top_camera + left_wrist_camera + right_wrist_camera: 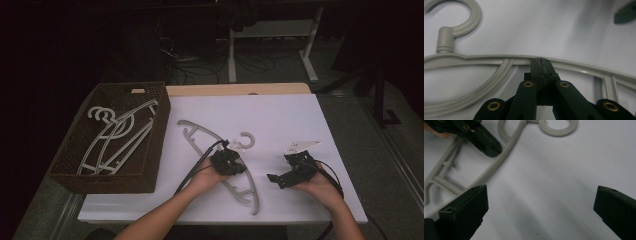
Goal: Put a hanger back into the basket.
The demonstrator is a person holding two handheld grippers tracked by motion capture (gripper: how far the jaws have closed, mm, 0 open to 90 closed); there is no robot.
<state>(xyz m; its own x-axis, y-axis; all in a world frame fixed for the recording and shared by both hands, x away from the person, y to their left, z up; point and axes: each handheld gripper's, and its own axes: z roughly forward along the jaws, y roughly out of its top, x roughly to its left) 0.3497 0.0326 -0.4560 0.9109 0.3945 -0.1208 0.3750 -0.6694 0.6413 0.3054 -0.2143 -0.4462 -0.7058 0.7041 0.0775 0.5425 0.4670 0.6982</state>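
High view, one grey hanger (200, 142) on table, three in basket (75, 150), left gripper (541, 62) closed empty, right gripper (541, 202) wide.

No legible text or labels.

Looks like a lab or workshop. Beyond the jaws, white-covered table (280, 115), dark floor strewn with cables (250, 62), white metal desk frame (272, 30) behind.

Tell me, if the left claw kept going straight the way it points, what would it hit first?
Probably the grey hanger: the shut left claw has its tips right at the hanger's top bar. Whether they already touch it is unclear.
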